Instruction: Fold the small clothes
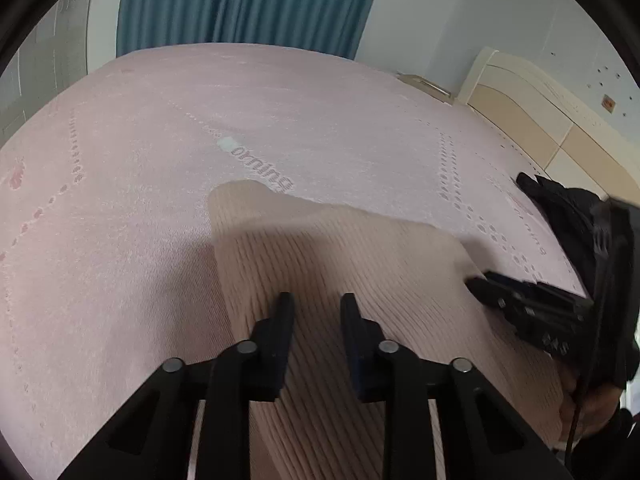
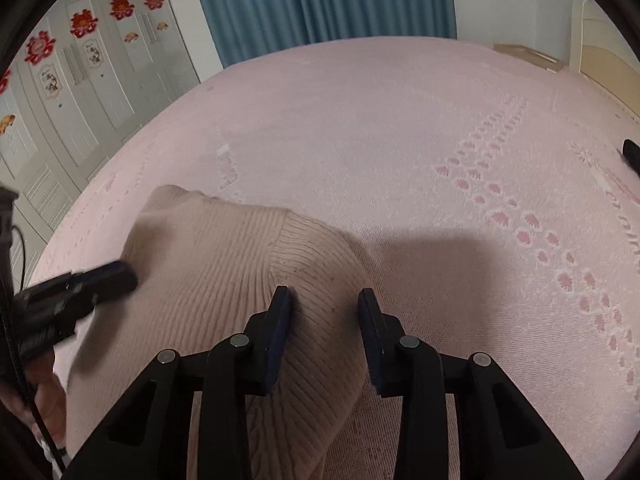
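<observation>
Both your grippers, left gripper [image 1: 316, 304] and right gripper [image 2: 324, 298], hang parted and empty over the beige ribbed knit garment [image 2: 224, 248] at lower centre on the pink bedspread [image 2: 400, 120]; soft, light, stretchy, probably best pinched at its ribbed hem edge.

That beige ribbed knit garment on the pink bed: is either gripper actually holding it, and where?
Neither. The left gripper and right gripper are both open above the beige ribbed knit garment, with nothing pinched between their fingers.
</observation>
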